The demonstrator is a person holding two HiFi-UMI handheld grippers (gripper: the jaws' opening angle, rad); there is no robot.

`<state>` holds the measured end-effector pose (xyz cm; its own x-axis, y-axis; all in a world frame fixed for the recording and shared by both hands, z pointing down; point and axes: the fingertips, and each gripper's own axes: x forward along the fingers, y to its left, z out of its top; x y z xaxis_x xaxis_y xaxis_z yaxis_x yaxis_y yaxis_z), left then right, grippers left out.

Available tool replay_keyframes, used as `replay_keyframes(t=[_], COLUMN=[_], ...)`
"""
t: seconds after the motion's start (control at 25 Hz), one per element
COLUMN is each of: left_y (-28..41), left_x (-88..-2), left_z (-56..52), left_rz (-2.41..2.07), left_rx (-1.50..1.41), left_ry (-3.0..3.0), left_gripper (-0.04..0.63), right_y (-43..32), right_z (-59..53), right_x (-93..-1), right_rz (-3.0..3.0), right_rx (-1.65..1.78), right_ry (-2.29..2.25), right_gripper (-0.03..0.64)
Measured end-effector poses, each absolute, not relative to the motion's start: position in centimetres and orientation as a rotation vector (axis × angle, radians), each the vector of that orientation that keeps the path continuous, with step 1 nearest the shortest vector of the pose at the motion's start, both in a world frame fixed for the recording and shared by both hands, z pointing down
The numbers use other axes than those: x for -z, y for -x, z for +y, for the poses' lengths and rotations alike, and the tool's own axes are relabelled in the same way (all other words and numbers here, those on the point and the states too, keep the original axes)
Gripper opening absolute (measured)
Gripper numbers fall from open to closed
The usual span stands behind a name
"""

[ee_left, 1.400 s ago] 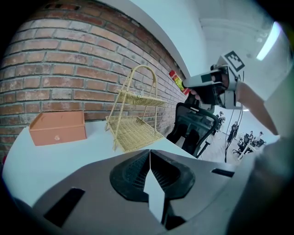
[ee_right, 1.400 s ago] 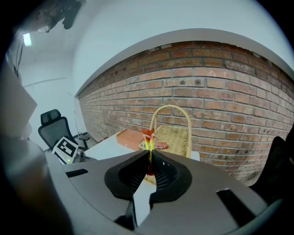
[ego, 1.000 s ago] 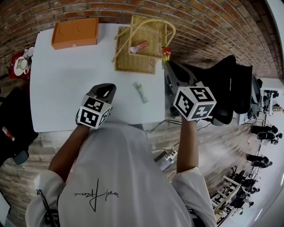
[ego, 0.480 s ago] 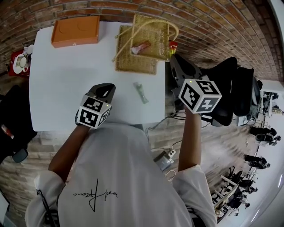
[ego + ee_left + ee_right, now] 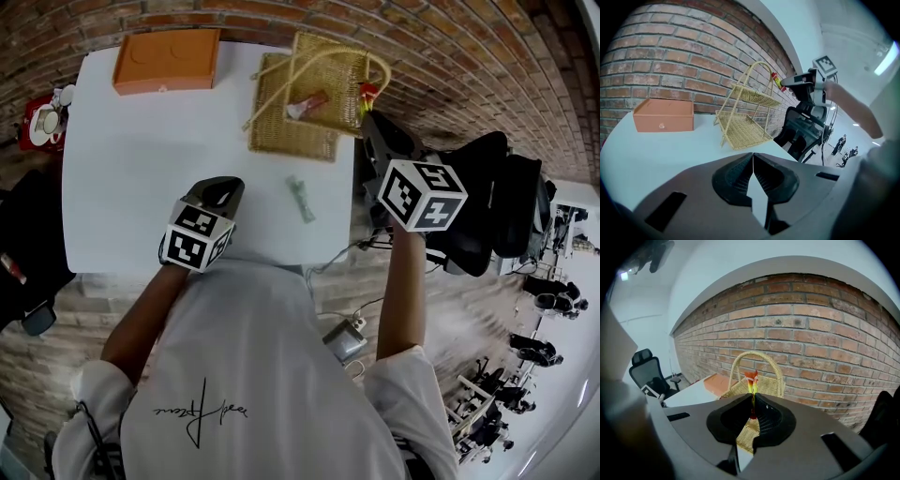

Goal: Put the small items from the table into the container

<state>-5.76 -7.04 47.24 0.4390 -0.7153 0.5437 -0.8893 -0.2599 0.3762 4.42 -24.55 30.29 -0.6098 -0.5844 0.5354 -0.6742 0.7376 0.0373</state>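
Left claw (image 5: 223, 190): jaws closed together on nothing, held low over the near part of the white desk (image 5: 141, 159).
Green sachet (image 5: 299, 198): lies flat on the desk between the two claws, short of the basket. It has not been collected.
Right claw (image 5: 752, 405): pinched narrow on a red-and-yellow sachet (image 5: 751, 379), which stands up out of the jaw tips.
Change: over the last second the right claw has carried its sachet farther along the right side of the two-tier wicker basket (image 5: 286, 139) — it is now just beside the upper tray's rim.
Meaning: this delivery looks nearly done. By my judgement, only a short reach over the rim and a release remain.
Basket contents: one reddish packet (image 5: 307, 103) already lies in the upper tray.
Orange box (image 5: 167, 61): at the far left of the desk, well apart from the basket.
Remaining: the green sachet appears to be the last loose item — likely the next pick.
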Motion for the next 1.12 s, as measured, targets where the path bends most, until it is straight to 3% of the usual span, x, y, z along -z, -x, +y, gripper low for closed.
replay_keyframes(t=[1.12], left_y=[6.4], left_x=[-48.1], left_z=[-7.2], left_rz=[-1.344], left_rx=[-0.351], left_ry=[-2.008], left_gripper=[0.011], right_y=[-4.4], right_z=[-26.6], right_x=[-32.9], right_rz=[-2.385], right_rx=[-0.309], right_ry=[-0.992], right_gripper=[0.055])
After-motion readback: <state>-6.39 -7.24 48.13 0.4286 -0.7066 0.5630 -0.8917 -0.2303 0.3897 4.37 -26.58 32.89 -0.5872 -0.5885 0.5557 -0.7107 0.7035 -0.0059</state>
